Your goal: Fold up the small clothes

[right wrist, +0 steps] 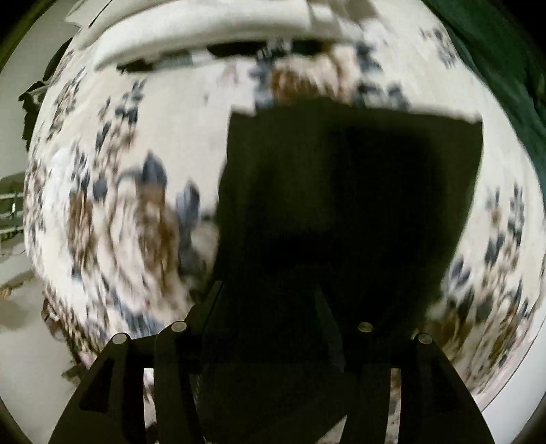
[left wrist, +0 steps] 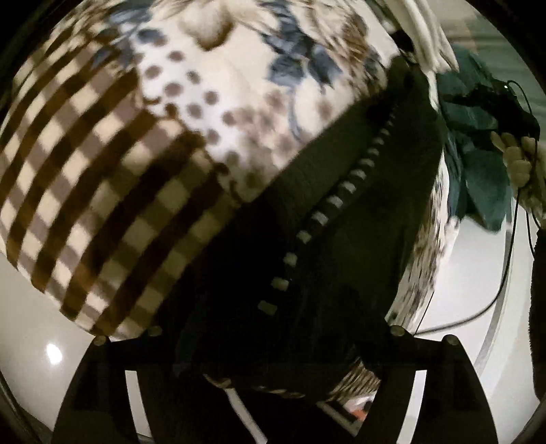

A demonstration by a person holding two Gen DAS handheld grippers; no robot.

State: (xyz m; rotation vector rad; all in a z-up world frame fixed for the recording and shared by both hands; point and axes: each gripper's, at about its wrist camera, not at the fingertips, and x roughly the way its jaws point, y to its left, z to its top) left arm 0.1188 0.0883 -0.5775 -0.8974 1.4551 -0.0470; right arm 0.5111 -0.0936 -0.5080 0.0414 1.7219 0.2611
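Observation:
A dark garment (left wrist: 341,218) with a line of white dashes along a seam hangs from my left gripper (left wrist: 273,345), whose jaws are shut on its near edge. It stretches up to the right over the patterned bedspread (left wrist: 143,143). In the right wrist view the same dark garment (right wrist: 341,205) spreads flat in front, and my right gripper (right wrist: 273,334) is shut on its near edge. The cloth hides both sets of fingertips. The views are blurred by motion.
The bedspread (right wrist: 112,205) has brown checks, dots and blue-brown flowers. A teal cloth (left wrist: 477,164) lies at the bed's far right, by a hand with a black cable. White pillows (right wrist: 204,30) lie at the bed's far end. White floor (left wrist: 30,334) lies beside the bed.

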